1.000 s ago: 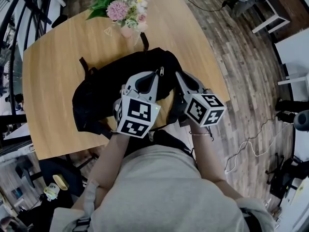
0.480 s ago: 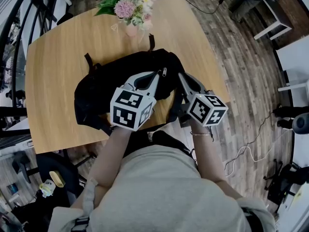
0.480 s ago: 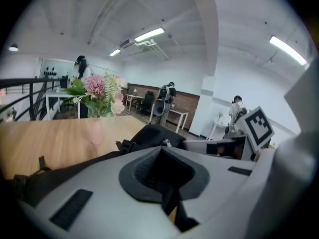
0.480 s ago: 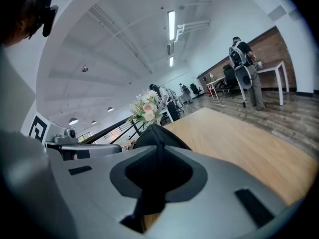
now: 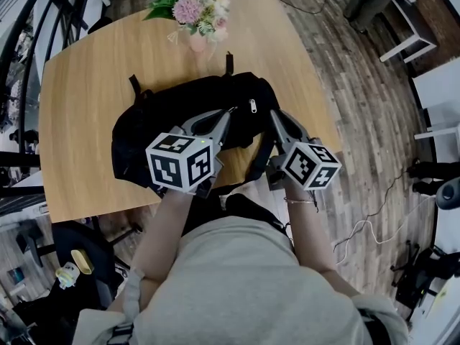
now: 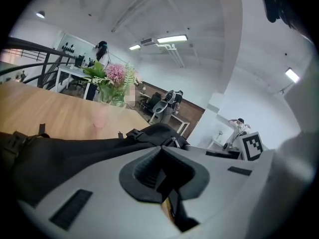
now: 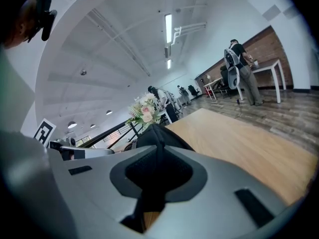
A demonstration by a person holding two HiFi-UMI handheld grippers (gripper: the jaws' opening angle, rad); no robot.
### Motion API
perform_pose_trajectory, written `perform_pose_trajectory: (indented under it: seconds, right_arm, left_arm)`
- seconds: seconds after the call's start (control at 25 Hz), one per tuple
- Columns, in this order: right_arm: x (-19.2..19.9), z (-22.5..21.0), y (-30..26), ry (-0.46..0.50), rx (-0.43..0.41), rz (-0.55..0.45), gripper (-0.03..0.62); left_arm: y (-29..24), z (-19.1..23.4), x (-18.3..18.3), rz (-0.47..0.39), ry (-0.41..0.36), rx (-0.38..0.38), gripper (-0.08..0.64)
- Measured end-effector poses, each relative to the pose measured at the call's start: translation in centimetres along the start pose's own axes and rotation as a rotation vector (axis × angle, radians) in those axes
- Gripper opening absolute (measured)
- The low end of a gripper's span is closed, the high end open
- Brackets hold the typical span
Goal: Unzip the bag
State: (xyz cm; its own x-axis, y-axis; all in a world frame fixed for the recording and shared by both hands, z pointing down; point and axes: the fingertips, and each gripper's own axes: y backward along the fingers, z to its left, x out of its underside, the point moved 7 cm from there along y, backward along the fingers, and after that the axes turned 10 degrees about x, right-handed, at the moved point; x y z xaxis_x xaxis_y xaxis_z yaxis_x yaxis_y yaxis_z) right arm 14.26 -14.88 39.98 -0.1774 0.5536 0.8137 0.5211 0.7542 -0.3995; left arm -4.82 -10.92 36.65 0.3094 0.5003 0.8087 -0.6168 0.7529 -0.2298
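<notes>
A black backpack (image 5: 165,113) lies across the wooden table (image 5: 86,63). Its silver zipper pull (image 5: 252,106) rests on top near the right end. My left gripper (image 5: 228,112) is shut, its tips on the bag's top just left of the pull. In the left gripper view the pull (image 6: 174,142) hangs free beyond the closed tips (image 6: 160,148); I cannot tell whether they pinch any cloth. My right gripper (image 5: 274,115) is at the bag's right end. In the right gripper view black bag fabric (image 7: 159,133) runs in between its tips (image 7: 158,151), which are shut on it.
A vase of pink and white flowers (image 5: 198,9) stands at the table's far side, just behind the bag. A black strap (image 5: 255,164) hangs over the near table edge. The table's right edge (image 5: 316,92) drops to a wood floor. People stand by a desk (image 7: 239,73) far off.
My left gripper has drawn back to the left, away from the zipper pull, and its marker cube has swung left. The right gripper has kept its place on the bag.
</notes>
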Motion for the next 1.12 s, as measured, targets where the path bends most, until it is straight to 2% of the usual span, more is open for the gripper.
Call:
perform_pose_trajectory:
  seconds: [0.2, 0.4, 0.64, 1.12]
  right_arm:
    - [-0.1, -0.2, 0.1, -0.005, -0.002, -0.002, 0.054]
    - [0.0, -0.3, 0.1, -0.005, -0.005, 0.001, 0.054]
    - [0.1, -0.3, 0.0, -0.001, -0.001, 0.001, 0.055]
    - [-0.5, -0.5, 0.0, 0.016, 0.013, -0.017, 0.057]
  left_arm:
    - [1.3, -0.1, 0.4, 0.002, -0.057, -0.056, 0.02]
    - [3.0, 0.2, 1.0, -0.004, -0.073, -0.099, 0.02]
    - [4.6, 0.0, 1.5, -0.009, -0.142, -0.161, 0.02]
    - [9.1, 1.2, 2.3, -0.06, -0.125, -0.271, 0.02]
